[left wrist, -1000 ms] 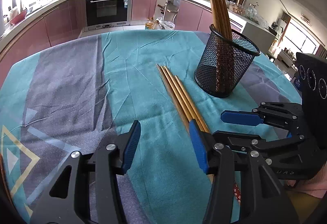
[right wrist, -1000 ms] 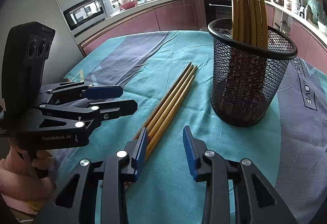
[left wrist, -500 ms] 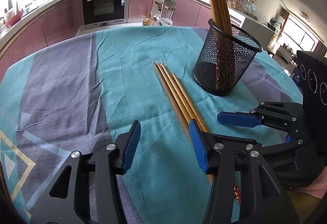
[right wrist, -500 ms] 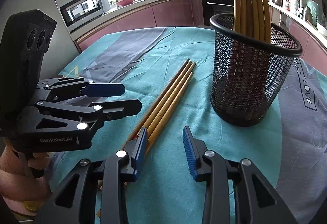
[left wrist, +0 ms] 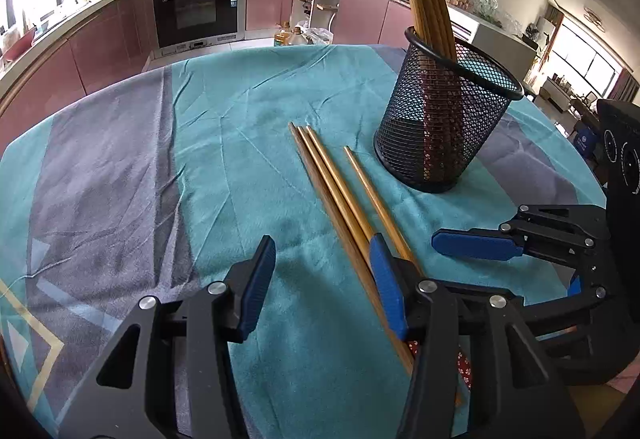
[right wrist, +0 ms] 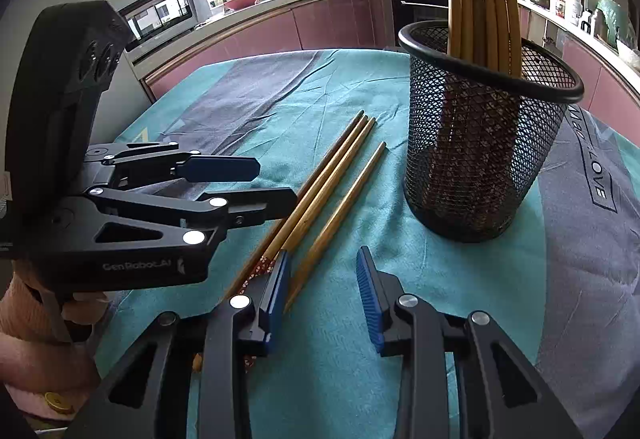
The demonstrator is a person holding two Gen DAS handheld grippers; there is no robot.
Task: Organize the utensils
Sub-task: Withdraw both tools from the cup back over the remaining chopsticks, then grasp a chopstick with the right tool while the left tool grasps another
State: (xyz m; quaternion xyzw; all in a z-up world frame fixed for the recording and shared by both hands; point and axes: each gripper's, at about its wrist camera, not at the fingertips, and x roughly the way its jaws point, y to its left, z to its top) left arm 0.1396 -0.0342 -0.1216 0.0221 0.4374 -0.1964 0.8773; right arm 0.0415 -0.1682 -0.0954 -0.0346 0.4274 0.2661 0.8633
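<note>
Both grippers hang over the cloth with jaws parted and nothing held — the right gripper (right wrist: pixel 322 285) about a third open, the left gripper (left wrist: pixel 322 281) a bit wider. One chopstick (right wrist: pixel 340 215) has just been nudged out of the bundle; a moment ago all four lay packed together, and now it lies alone on the side nearer the mesh holder (right wrist: pixel 486 135), a gap between it and the other three chopsticks (right wrist: pixel 320 183). That looks like singling it out for a pick. Its near end sits just inside the right gripper's left pad, not pinched. More chopsticks already stand in the holder.
</note>
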